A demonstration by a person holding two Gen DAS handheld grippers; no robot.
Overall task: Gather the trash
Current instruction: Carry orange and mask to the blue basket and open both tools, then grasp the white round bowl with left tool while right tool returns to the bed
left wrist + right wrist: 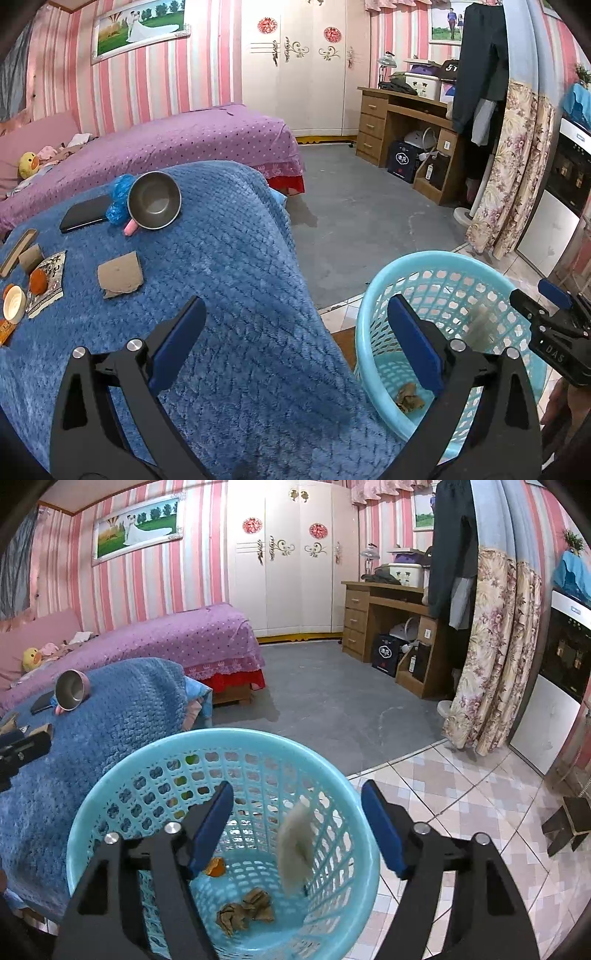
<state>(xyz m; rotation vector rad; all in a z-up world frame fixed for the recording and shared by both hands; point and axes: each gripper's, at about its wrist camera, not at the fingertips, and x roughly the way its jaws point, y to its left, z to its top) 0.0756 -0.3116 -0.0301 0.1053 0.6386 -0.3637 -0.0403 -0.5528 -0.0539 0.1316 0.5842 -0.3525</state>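
A light blue basket stands on the floor beside the blue blanket. My right gripper is open above it, and a blurred pale scrap is in mid-air inside the basket, free of the jaws. Crumpled brown paper and an orange bit lie on the basket floor. My left gripper is open and empty over the blanket's edge, next to the basket. A torn cardboard piece lies on the blanket ahead of it. The right gripper also shows in the left wrist view.
On the blanket lie a steel bowl, a black phone, a blue plastic bag, a printed packet, an orange fruit, a small white bowl and a cardboard tube. Purple bed behind; desk far right.
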